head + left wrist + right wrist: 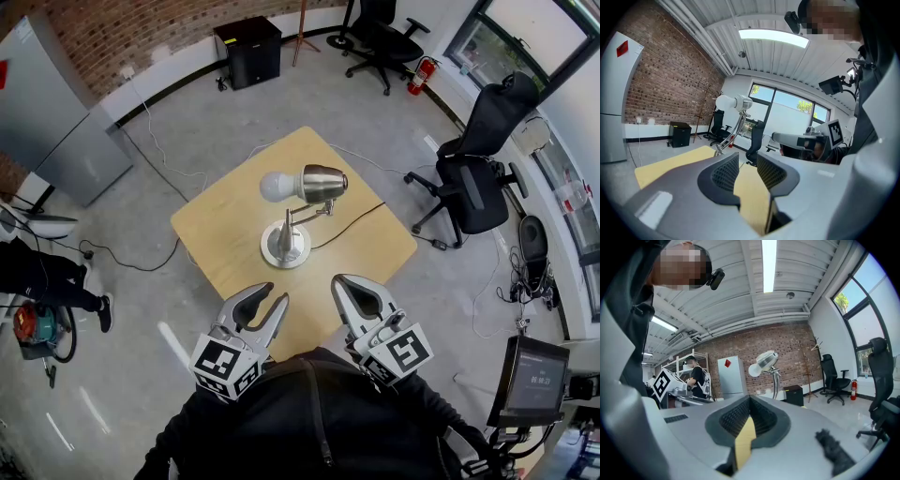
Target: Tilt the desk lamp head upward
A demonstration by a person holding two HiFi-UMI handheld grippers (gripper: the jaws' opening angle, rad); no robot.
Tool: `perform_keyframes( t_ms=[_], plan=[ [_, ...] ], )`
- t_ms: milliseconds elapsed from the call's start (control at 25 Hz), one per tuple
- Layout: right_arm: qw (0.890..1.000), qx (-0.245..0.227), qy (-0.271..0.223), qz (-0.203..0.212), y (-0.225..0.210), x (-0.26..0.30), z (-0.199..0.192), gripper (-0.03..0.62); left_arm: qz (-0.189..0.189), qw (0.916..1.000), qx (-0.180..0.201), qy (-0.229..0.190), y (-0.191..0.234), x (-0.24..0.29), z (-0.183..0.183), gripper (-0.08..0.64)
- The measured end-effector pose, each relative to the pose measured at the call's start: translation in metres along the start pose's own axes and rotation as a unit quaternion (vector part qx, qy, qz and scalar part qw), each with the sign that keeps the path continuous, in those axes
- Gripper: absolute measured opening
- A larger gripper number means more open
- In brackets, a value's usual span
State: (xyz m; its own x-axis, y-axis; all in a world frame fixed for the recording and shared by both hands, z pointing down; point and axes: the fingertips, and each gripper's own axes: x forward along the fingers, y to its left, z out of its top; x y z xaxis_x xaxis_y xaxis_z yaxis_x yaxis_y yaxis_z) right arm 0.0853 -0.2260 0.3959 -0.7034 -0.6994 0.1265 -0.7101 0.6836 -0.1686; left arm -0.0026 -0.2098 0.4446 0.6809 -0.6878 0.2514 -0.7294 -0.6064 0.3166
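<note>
Lamp head (319, 183) at frame centre sits near level, upward tilt not evident; left gripper (272, 298) jaws apart, right gripper (345, 284) jaws together, both empty.

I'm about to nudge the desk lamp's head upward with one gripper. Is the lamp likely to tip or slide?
Probably it stays put: the round metal lamp base looks broad and heavy for its size. The lamp head and bulb sit high on a thin arm, so a hard push might rock it. The bare bulb looks fragile; push the metal head instead.
</note>
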Motion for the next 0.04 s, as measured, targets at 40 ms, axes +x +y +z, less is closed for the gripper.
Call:
perform_keyframes(
  t_ms=[40],
  plan=[
    [1.0,0.003,0.002,-0.002,-0.0014,-0.0003,-0.001,0.005,0.0,1.0,-0.001,0.001,0.0002,0.0004,-0.0003,0.124]
  ],
)
